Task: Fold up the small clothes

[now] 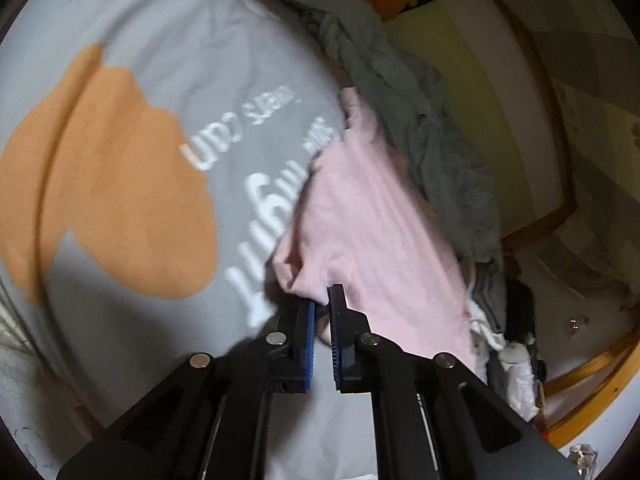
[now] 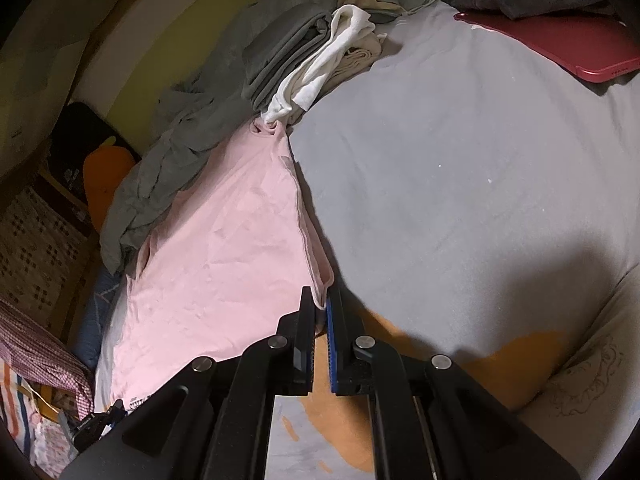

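Observation:
A small pink garment [image 1: 372, 216] lies spread on a grey bed sheet [image 1: 168, 80] that bears an orange print and white lettering. In the left wrist view my left gripper [image 1: 322, 300] is shut on a bunched corner of the pink garment at its near edge. The right wrist view shows the same pink garment [image 2: 224, 248] stretching away to the upper left. There my right gripper [image 2: 320, 300] is shut on its nearest corner, where the hem folds over. The other gripper [image 2: 96, 426] shows at the garment's far lower-left corner.
Crumpled grey clothes [image 1: 404, 88] lie along the garment's far side, with a white cloth [image 2: 320, 68] among them. A red tablet [image 2: 560, 44] rests on the sheet [image 2: 460, 160] at the far right. A yellow-green bed board [image 1: 452, 60] runs behind. Patterned fabrics [image 2: 36, 320] pile up beside the bed.

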Demonstrator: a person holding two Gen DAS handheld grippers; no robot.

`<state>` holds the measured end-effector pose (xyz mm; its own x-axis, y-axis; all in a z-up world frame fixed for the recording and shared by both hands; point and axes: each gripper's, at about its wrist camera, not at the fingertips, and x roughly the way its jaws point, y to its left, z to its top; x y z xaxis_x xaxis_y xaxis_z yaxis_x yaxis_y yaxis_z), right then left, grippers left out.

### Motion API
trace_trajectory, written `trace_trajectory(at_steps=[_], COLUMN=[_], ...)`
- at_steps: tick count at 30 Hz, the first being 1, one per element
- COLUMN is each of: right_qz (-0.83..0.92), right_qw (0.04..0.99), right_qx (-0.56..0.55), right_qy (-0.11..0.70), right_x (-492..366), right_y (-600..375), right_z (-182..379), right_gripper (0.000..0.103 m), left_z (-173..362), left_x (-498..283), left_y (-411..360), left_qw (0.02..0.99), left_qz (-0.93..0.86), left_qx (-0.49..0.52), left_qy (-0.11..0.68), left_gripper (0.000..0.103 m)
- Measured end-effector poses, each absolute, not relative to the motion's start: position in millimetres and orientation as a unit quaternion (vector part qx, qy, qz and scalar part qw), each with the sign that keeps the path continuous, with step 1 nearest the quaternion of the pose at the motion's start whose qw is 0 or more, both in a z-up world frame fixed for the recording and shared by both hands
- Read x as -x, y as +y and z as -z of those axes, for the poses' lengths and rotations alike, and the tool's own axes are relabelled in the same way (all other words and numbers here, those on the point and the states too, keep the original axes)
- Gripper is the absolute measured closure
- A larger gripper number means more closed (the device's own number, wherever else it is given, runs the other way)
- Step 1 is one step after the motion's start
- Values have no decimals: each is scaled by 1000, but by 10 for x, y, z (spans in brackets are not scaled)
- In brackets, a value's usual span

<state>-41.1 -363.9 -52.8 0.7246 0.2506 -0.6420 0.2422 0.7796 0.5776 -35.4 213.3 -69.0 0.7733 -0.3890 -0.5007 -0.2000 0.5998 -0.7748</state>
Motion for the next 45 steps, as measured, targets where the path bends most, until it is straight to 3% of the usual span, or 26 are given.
trace_trajectory(at_steps=[12,23,24,27,32,39,45], right_qz=[-14,-10,-10,-8,5,-26,-37], right_qw=[871,877,877,875,888,874,887], right_qx=[-341,-321,-319,-321,-317,-415,-399], right_qy=[354,357,359,361,332,249,231], right_x=[456,462,461,449,527,1188,1601], right_y=[-3655,-3594,-3585,-3596,-3614,-3837,-3861], right_z=[475,452,452,473,407,149,-138], right_gripper=[99,99,99,99,100,101,101], left_z=[808,752,730,720,500,-70,-335], left_x=[507,384,337,245,441,923,1134], left_y=[2292,2353,2348,2312,2258,2327,2279], left_qw=[799,816,822,832,861,864,874], left_qz=[23,18,27,13,14,46,45], left_qx=[507,484,471,436,401,431,422], left_qy=[323,316,319,344,314,257,237], left_gripper=[83,71,73,99,99,100,100])
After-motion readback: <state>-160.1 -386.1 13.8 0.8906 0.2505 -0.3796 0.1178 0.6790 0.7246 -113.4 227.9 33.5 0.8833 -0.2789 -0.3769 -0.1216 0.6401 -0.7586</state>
